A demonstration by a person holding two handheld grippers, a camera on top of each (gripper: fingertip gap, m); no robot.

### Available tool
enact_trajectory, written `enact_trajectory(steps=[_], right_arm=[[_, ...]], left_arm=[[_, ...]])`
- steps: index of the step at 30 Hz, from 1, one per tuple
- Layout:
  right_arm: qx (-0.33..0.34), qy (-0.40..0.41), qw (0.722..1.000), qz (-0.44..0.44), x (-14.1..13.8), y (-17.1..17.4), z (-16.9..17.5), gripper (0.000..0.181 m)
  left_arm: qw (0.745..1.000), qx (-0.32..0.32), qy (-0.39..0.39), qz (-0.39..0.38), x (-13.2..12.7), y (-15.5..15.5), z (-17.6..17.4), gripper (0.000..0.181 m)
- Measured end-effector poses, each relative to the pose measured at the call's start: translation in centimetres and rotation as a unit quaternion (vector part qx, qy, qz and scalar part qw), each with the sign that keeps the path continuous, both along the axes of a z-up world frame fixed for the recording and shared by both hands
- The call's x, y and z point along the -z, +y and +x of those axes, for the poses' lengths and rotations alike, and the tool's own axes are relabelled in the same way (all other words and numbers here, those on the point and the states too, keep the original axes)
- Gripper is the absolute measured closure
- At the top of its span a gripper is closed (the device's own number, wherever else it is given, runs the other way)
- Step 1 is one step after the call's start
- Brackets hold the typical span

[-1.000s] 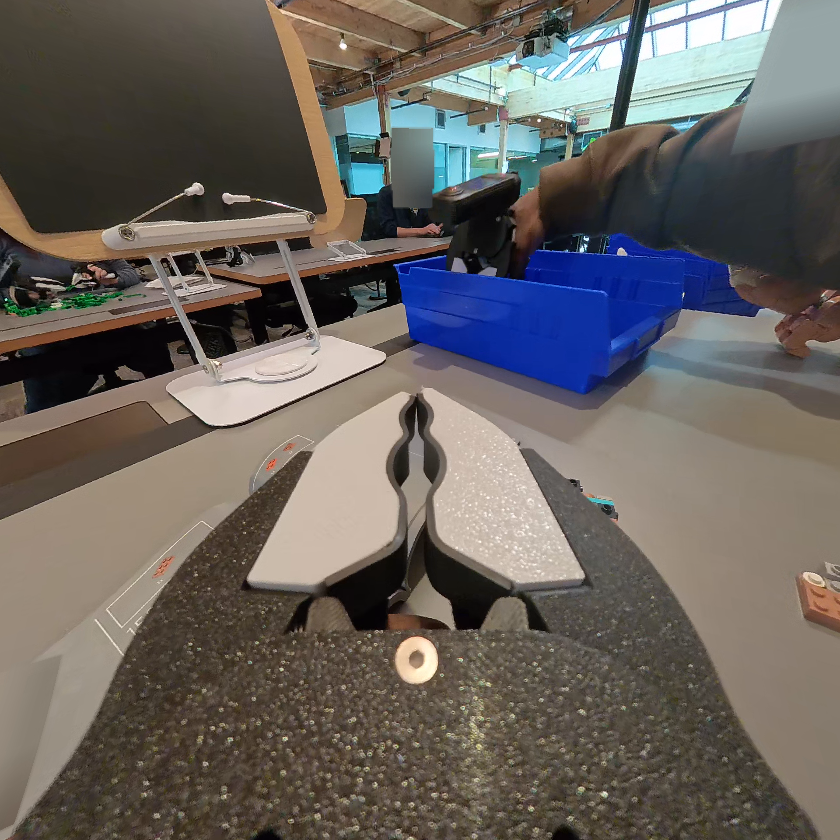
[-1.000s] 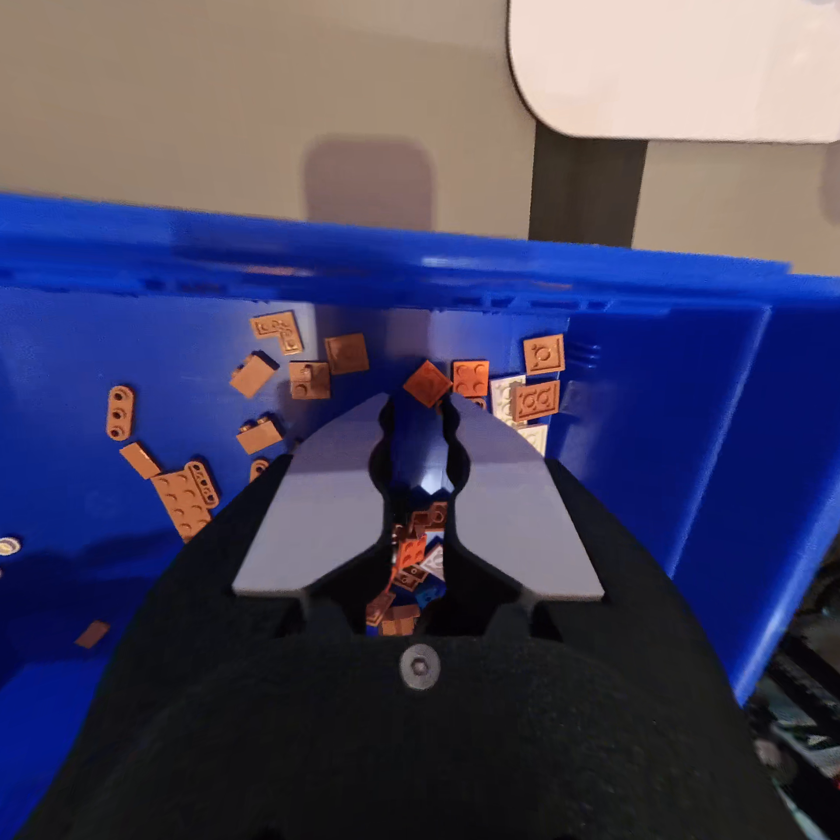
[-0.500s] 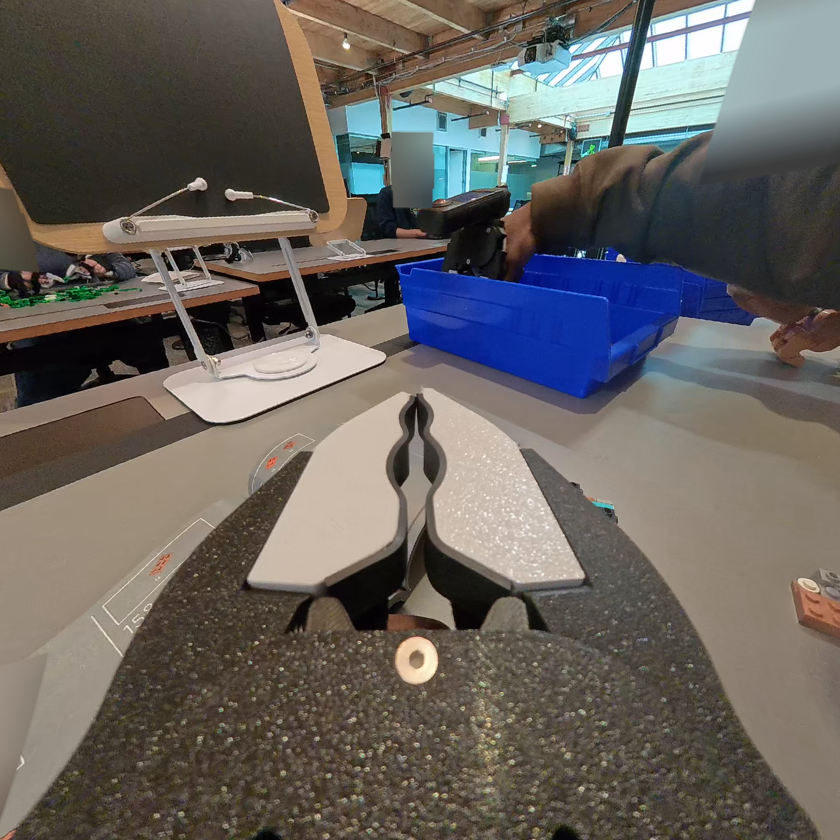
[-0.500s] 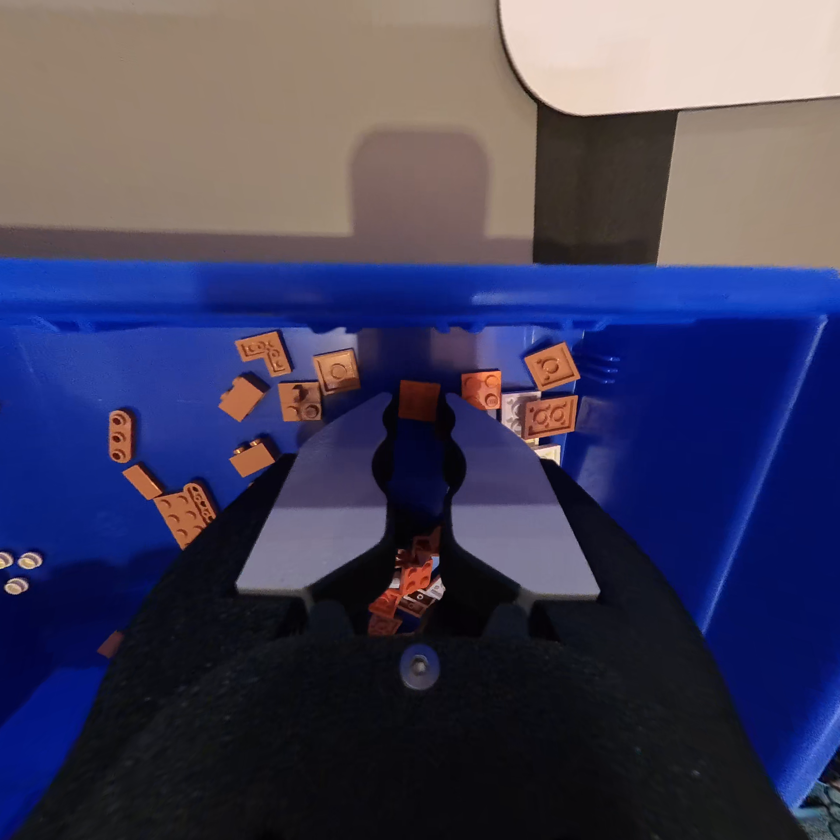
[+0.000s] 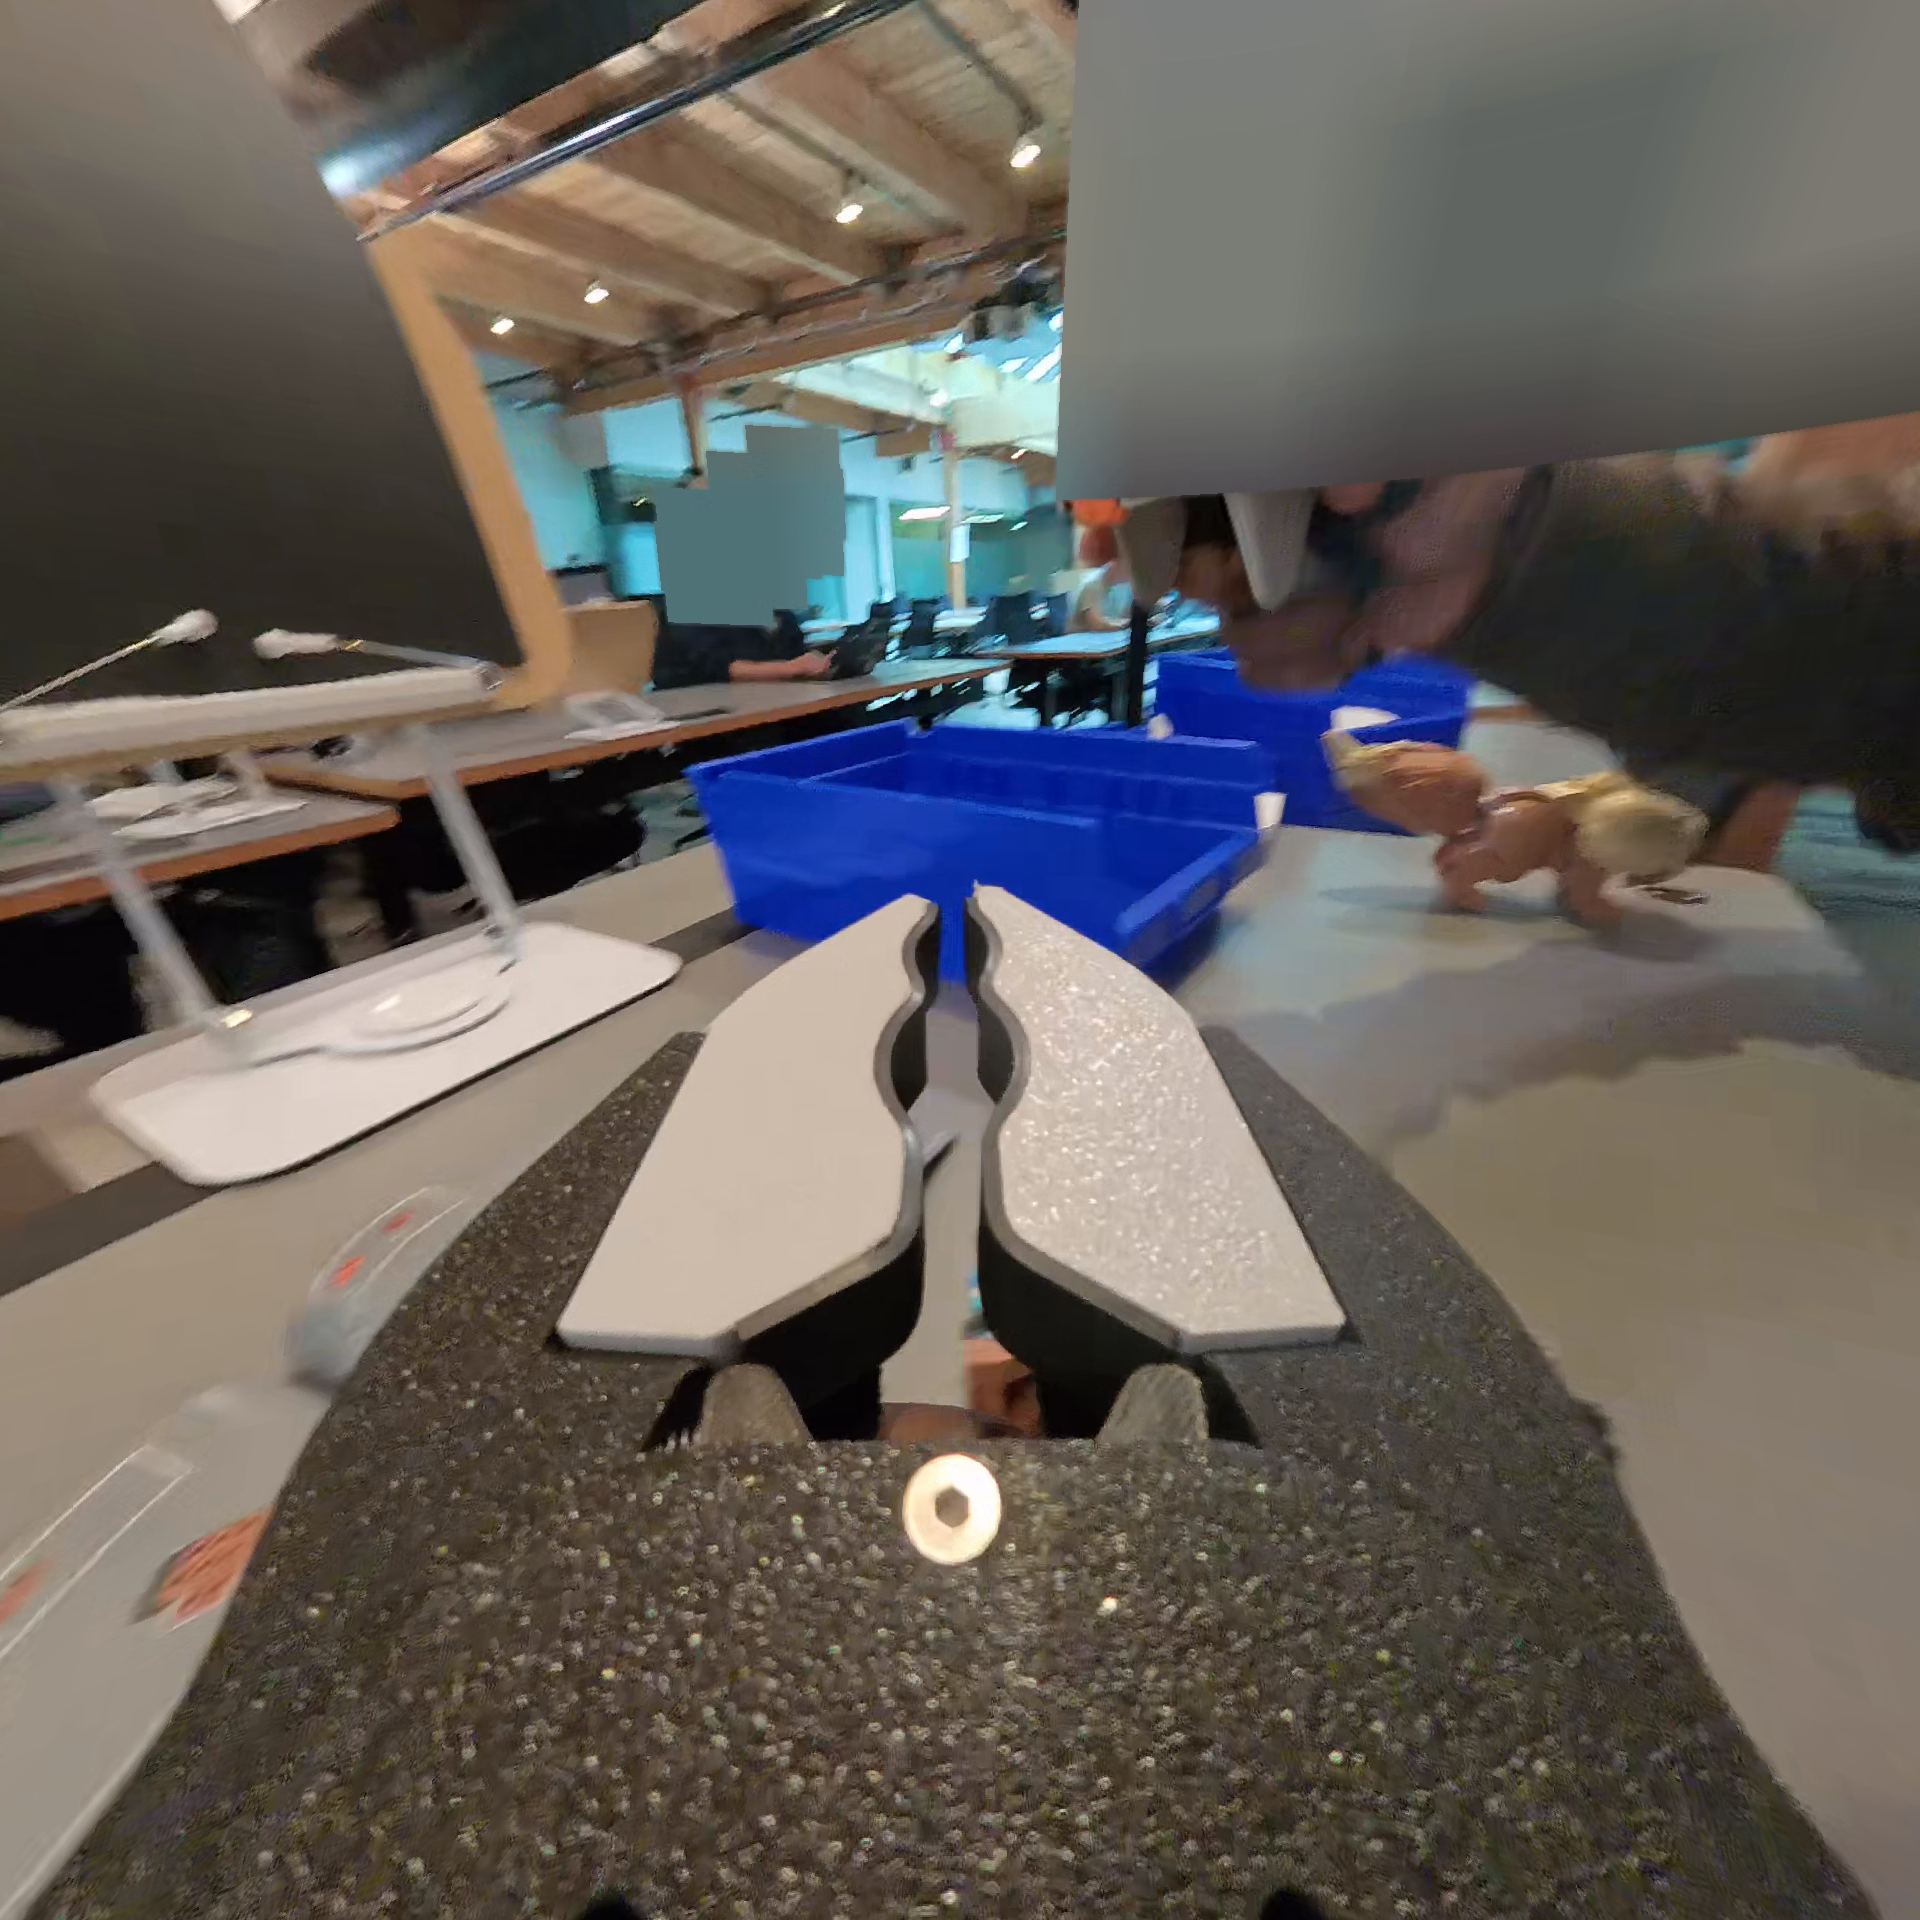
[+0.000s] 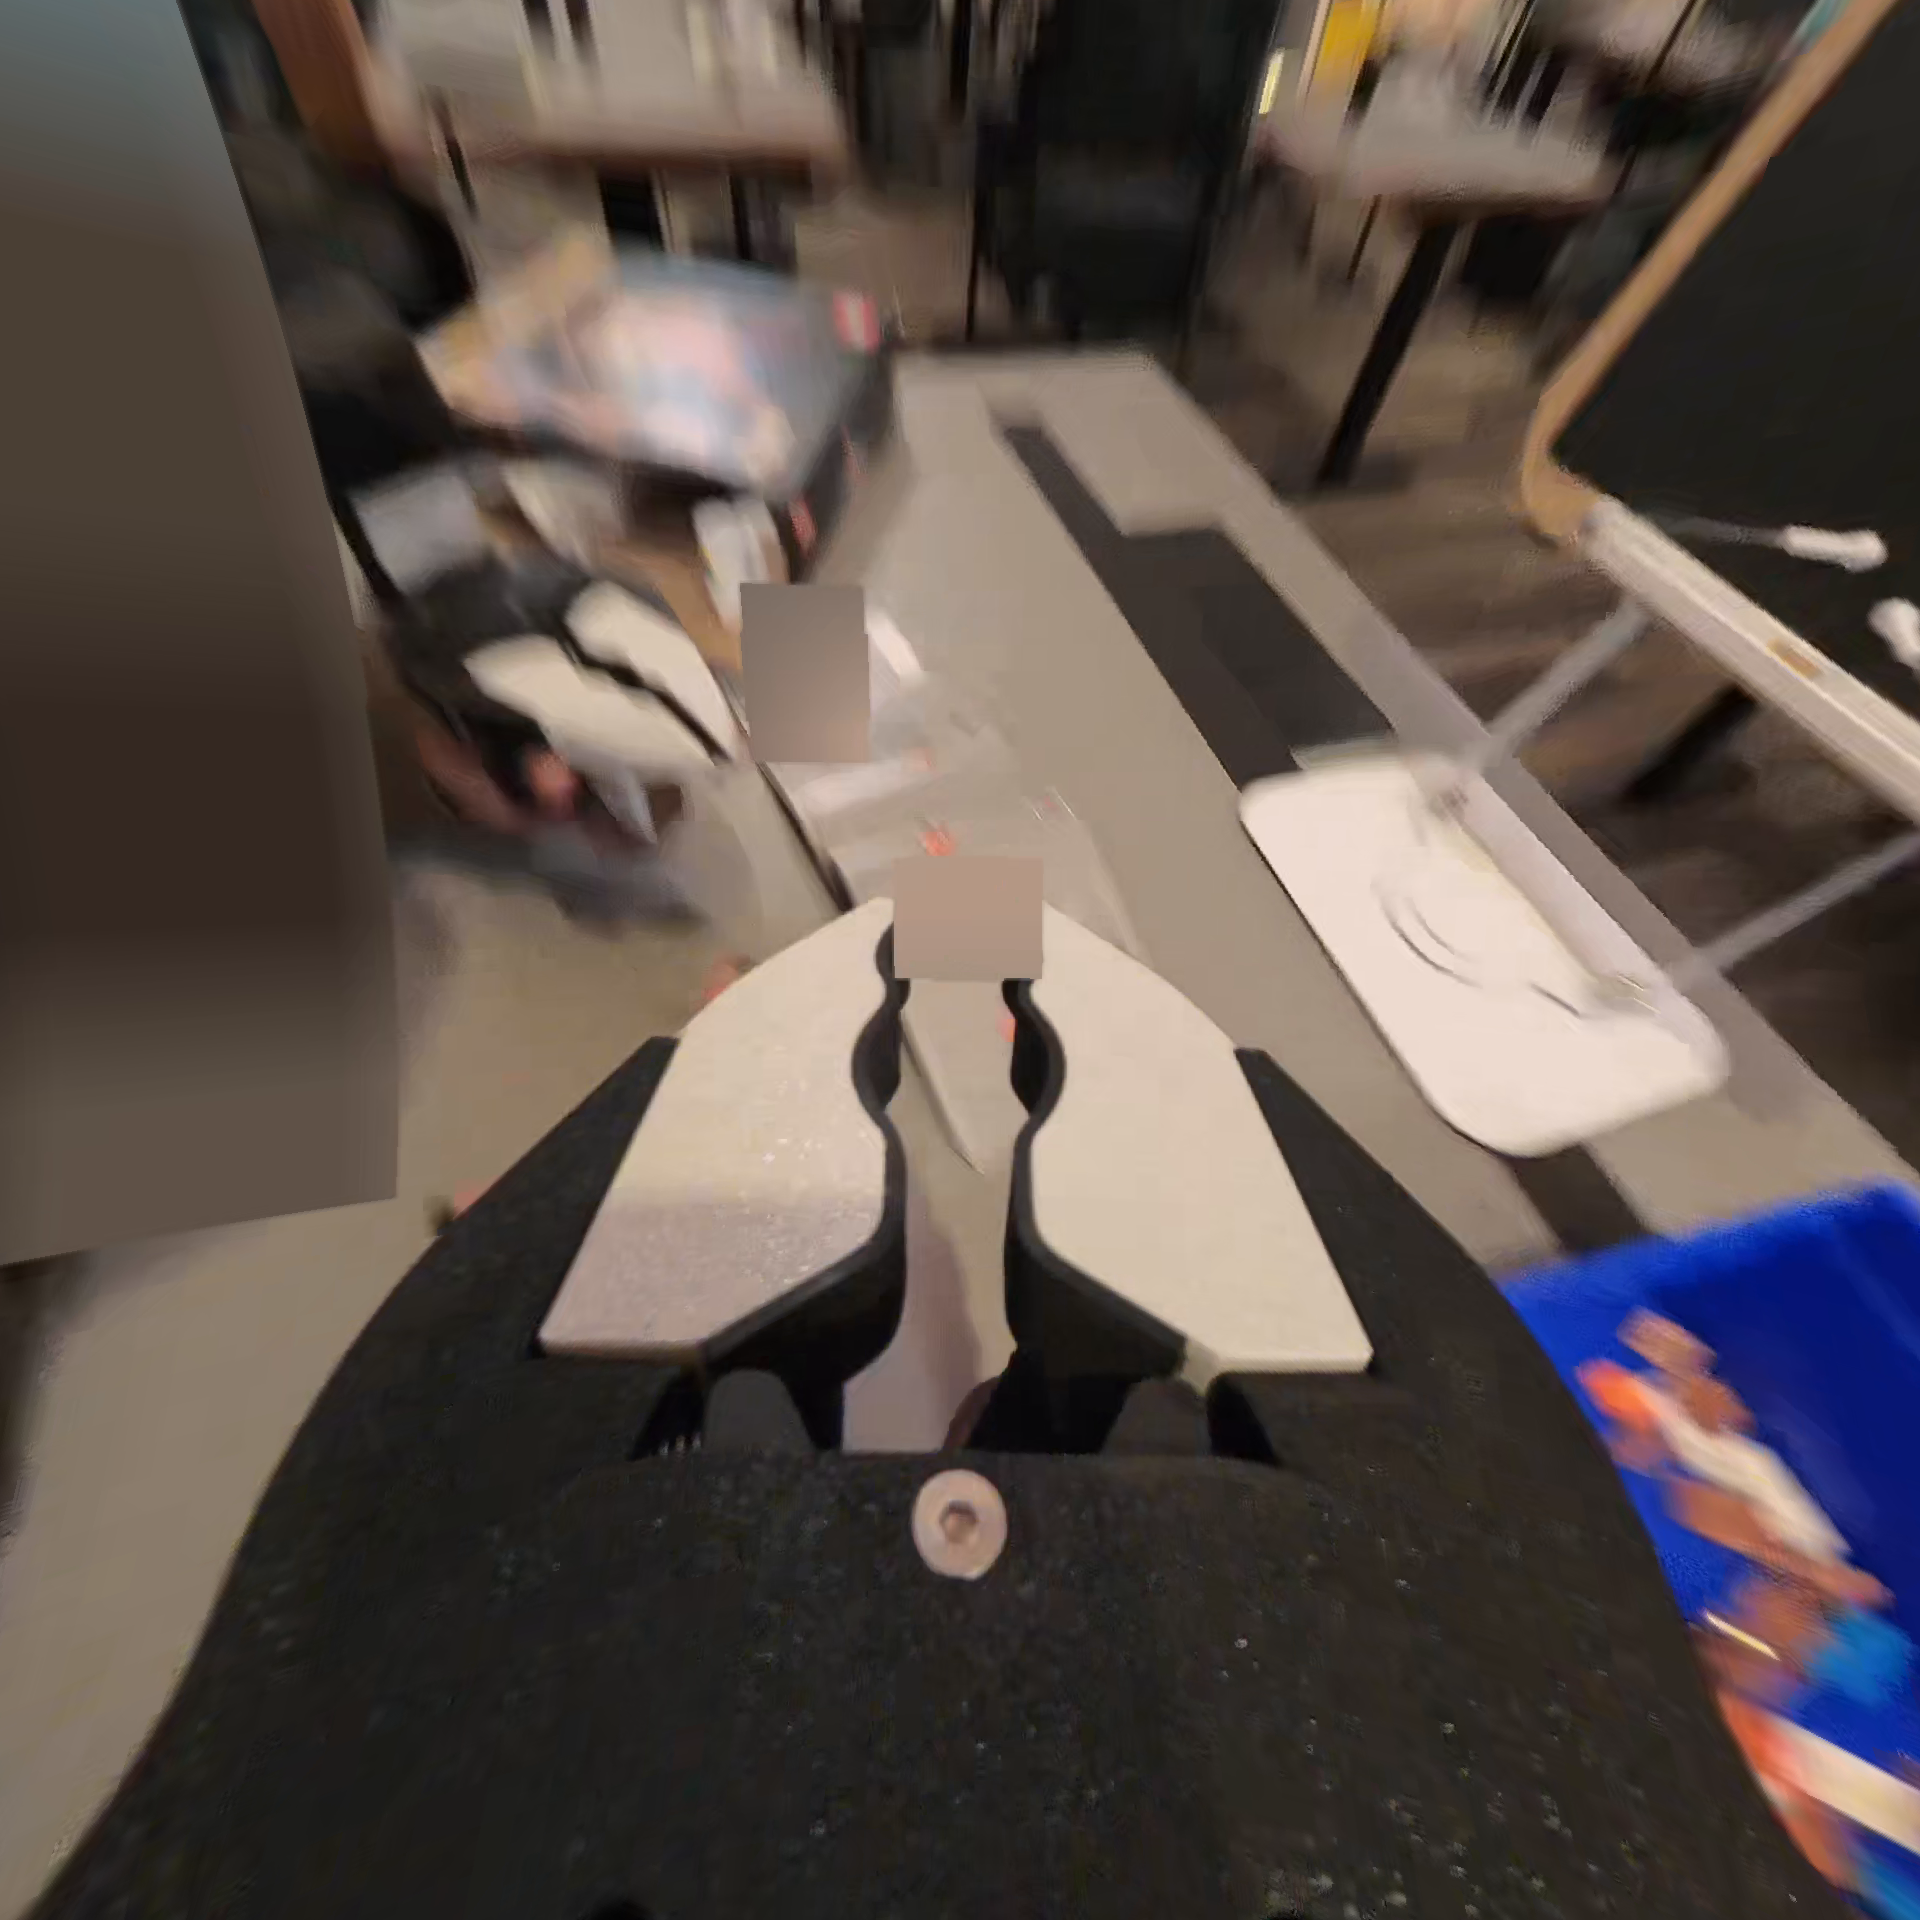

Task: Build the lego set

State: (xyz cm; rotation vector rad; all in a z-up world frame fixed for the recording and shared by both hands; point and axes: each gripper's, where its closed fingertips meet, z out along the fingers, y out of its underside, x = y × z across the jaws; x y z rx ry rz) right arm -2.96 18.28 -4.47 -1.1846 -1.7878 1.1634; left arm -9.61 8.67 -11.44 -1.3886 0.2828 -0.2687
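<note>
My left gripper (image 5: 953,916) is shut and empty, low over the grey table (image 5: 1558,1195). It points at a blue bin (image 5: 987,831). My right gripper (image 6: 966,935) is out of the bin and swinging fast over the table; a mosaic patch hides its tips. In the left wrist view it (image 5: 1210,551) hangs high above the bins with a small orange piece (image 5: 1096,512) at its fingertips. The bin (image 6: 1766,1340) with loose orange and white pieces (image 6: 1714,1507) sits at the lower right. A brown built figure (image 5: 1507,821) stands on the table to the right.
A white stand base (image 5: 364,1039) with a dark panel above it is at the left; it also shows in the right wrist view (image 6: 1475,956). A second blue bin (image 5: 1320,717) is behind the first. The person's dark sleeve (image 5: 1662,644) crosses the upper right. The grippers' ends are close to 15 centimetres from one another.
My right gripper has lifted out of the blue bin with the orange piece and swung toward the table. My left gripper's view has turned right, bringing the brown figure into sight.
</note>
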Motion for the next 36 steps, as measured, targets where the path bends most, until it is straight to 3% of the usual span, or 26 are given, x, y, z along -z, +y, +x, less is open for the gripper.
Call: enact_trajectory(steps=[4,8,10,16,25,29,36], right_arm=[[-0.034,0.152,0.975,-0.159,1.3,-9.1,0.4,0.165],[-0.058,0.265,0.933,-0.235,3.0,-11.9,0.3,0.166],[-0.077,0.266,0.936,-0.216,3.8,-13.0,0.3,0.165],[-0.099,0.275,0.934,-0.204,5.0,-13.6,-0.4,0.165],[-0.096,0.278,0.937,-0.188,6.3,-13.1,-0.4,0.166],[-0.101,0.282,0.936,-0.183,6.6,-13.4,-0.5,0.166],[-0.093,0.281,0.939,-0.176,6.9,-13.2,-0.6,0.166]], left_arm=[[0.995,0.086,-0.048,0.021,-1.4,-1.8,4.2,0.172],[0.965,0.181,-0.187,-0.010,-1.7,-3.0,6.1,0.167],[0.938,0.217,-0.270,-0.030,-1.8,-3.1,5.9,0.166],[0.855,0.305,-0.408,-0.098,-1.5,-2.7,6.5,0.162],[0.753,0.381,-0.517,-0.147,-0.6,-2.6,6.8,0.161],[0.730,0.393,-0.539,-0.151,-0.6,-2.6,7.0,0.161],[0.715,0.394,-0.556,-0.156,-0.2,-2.5,6.8,0.164]])
